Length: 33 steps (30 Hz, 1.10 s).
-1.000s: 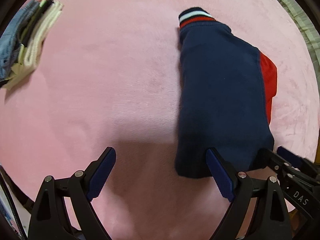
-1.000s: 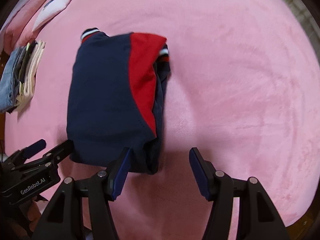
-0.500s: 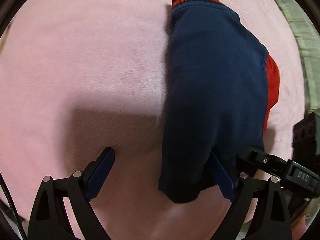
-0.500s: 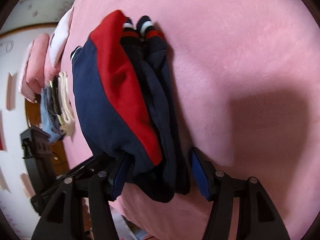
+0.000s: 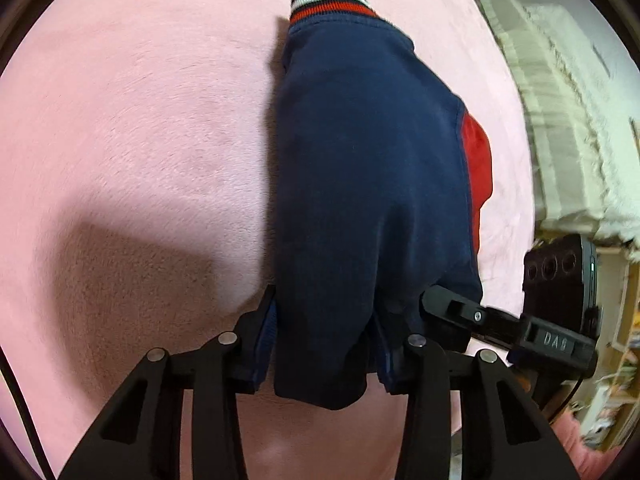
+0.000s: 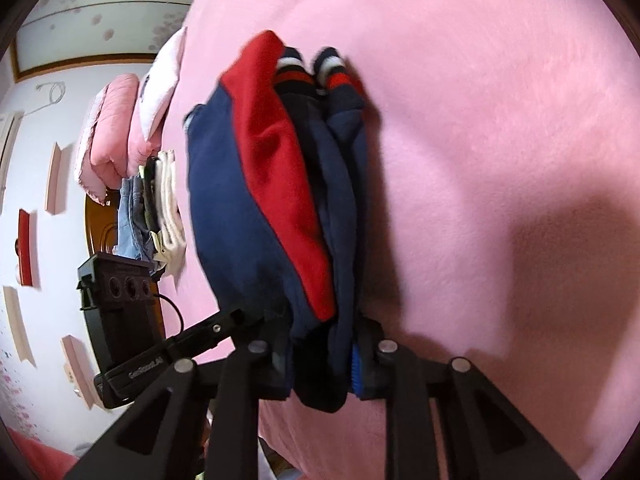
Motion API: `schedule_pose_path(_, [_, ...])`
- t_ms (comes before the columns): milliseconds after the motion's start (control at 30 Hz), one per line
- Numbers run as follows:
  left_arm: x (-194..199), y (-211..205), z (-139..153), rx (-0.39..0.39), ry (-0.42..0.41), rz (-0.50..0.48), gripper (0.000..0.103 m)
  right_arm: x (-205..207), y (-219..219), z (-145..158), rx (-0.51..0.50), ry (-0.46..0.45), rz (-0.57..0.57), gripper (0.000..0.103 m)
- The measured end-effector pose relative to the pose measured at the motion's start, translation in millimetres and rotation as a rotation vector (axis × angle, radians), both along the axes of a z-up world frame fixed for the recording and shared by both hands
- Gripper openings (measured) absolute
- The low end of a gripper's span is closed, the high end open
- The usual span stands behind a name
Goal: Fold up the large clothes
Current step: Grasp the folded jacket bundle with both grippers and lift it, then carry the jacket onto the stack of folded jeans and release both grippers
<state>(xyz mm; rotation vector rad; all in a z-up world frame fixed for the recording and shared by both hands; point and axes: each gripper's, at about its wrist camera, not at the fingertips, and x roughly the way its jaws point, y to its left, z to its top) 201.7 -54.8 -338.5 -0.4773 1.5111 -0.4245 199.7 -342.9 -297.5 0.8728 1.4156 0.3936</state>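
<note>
your left gripper (image 5: 326, 340) has its jaws closing on the near left corner of the folded navy-and-red garment (image 5: 372, 184), blue pads pressing the thick fold from both sides, and your right gripper (image 6: 322, 354) closes the same way on the near right corner, where the red panel (image 6: 280, 168) and stacked layers bunch between its pads. you hold both near corners at once, probably so the bundle keeps its folds when lifted. the garment lies on the pink blanket (image 5: 132, 120), its striped cuff (image 5: 326, 0) at the far end, well apart from the pile of folded clothes (image 6: 160, 208).
</note>
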Motion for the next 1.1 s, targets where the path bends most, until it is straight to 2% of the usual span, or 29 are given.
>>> schedule_pose_path(233, [-18.4,28.2,30.3,-0.063,-0.08,0.055,0.03,-1.6,21.6,57.8,-0.077,-0.136,0.034,0.017])
schedule_pose_path(367, [-25.1,69.3,47.4,-0.153,-0.093,0.129,0.029,-4.0,44.3,92.1,-0.113,-0.206,0.061,0.016])
schedule_pose_path(500, [-32.0,109.0,60.9,-0.209,-0.095,0.185,0.028,-6.5,87.0,126.9,-0.189,-0.286,0.123,0.016])
schedule_pose_path(667, [-37.1,173.0,86.5,-0.213,-0.111,0.252,0.028,3.1,154.4,152.9,-0.178,-0.32,0.15,0.016])
schedule_pose_path(733, [-38.0,208.0,100.2,-0.201,-0.126,0.279,0.028,13.2,188.6,162.9,-0.165,-0.343,0.174,0.016])
schedule_pose_path(933, [-19.9,339.4,179.6,-0.105,-0.222,0.368,0.028,59.5,292.3,198.8,-0.062,-0.421,0.255,0.016])
schedule_pose_path(1100, [12.8,437.1,273.0,0.043,-0.397,0.438,0.028,109.2,402.4,265.1,0.024,-0.59,0.371,0.016])
